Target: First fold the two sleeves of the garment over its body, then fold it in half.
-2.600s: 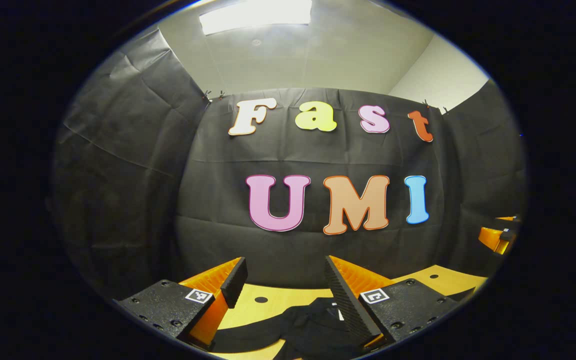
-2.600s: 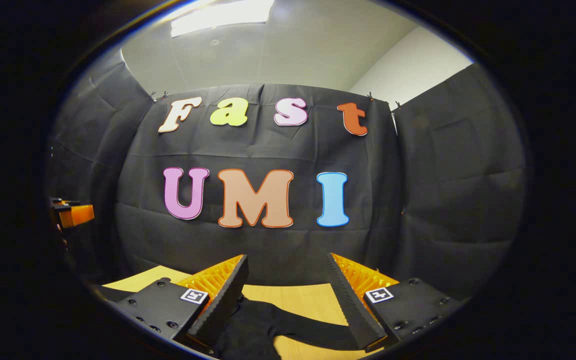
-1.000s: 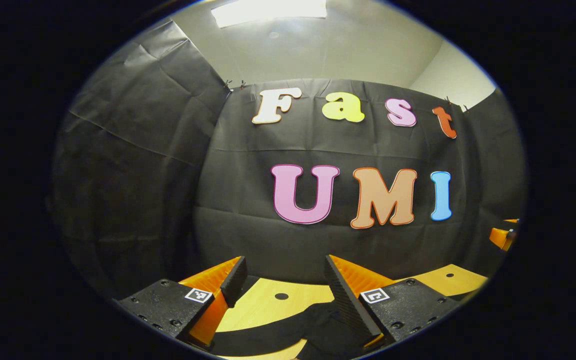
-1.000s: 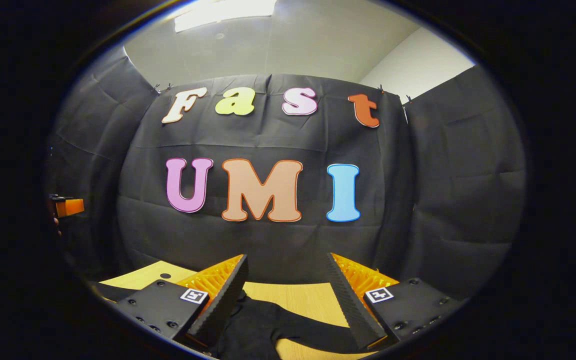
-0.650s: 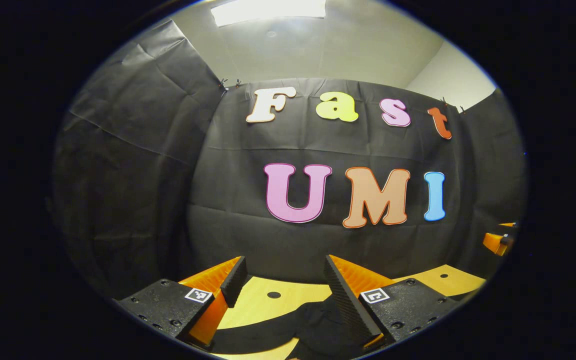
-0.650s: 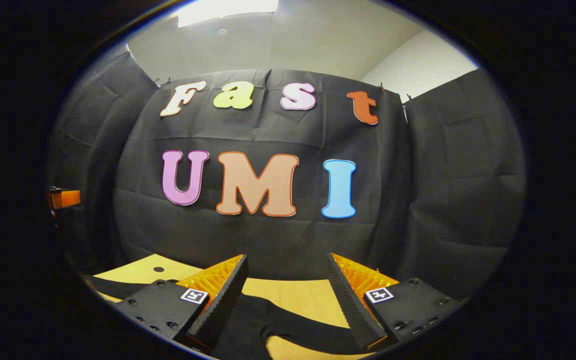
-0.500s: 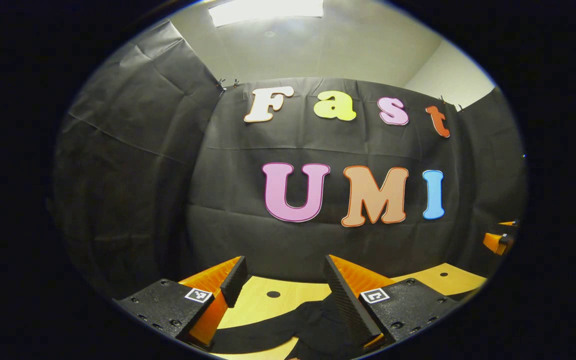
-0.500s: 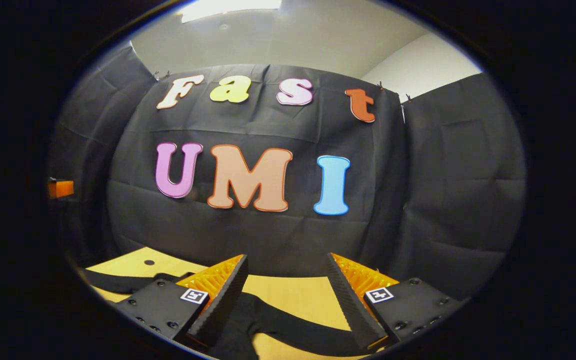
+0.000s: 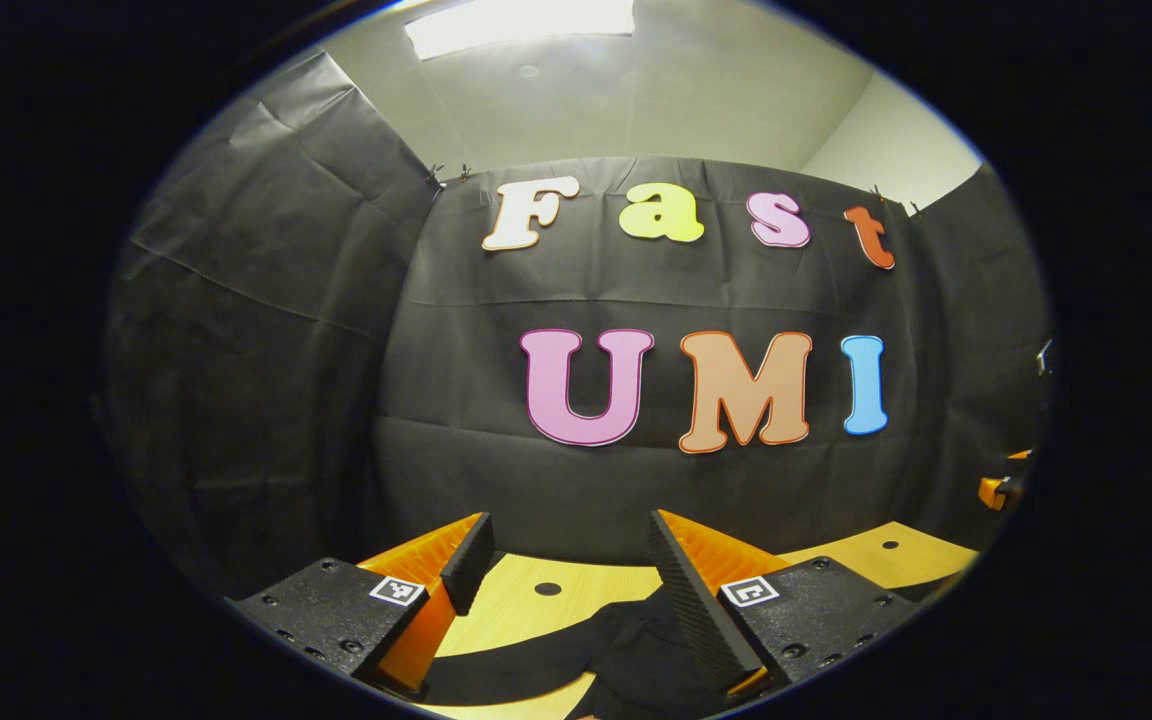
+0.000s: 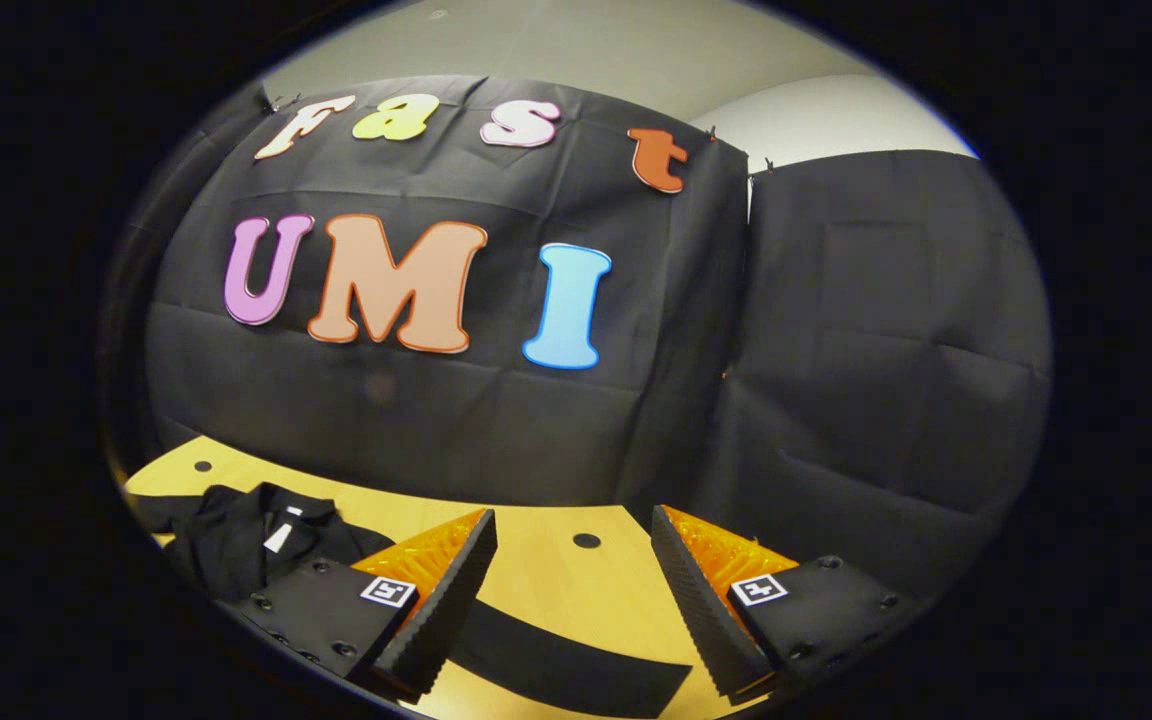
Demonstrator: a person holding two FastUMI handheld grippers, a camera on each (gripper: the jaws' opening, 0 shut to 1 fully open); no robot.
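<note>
Left gripper view: left tongs (image 9: 568, 565) spread wide, nothing btwn the fingers. Black garment (image 9: 626, 650) lies flat on the wooden tabletop (image 9: 521, 610), under and just ahead of the right finger, a strip of it running across below both fingers. Far off to the right, a bit of the other tongs (image 9: 998, 490).

Right gripper view: right tongs (image 10: 574, 560) also wide apart, gripping nothing. Garment body (image 10: 246, 540) bunched to the left, behind the left finger; one sleeve (image 10: 576, 675) stretches flat across the tabletop (image 10: 556, 580) btwn the fingers.
</note>
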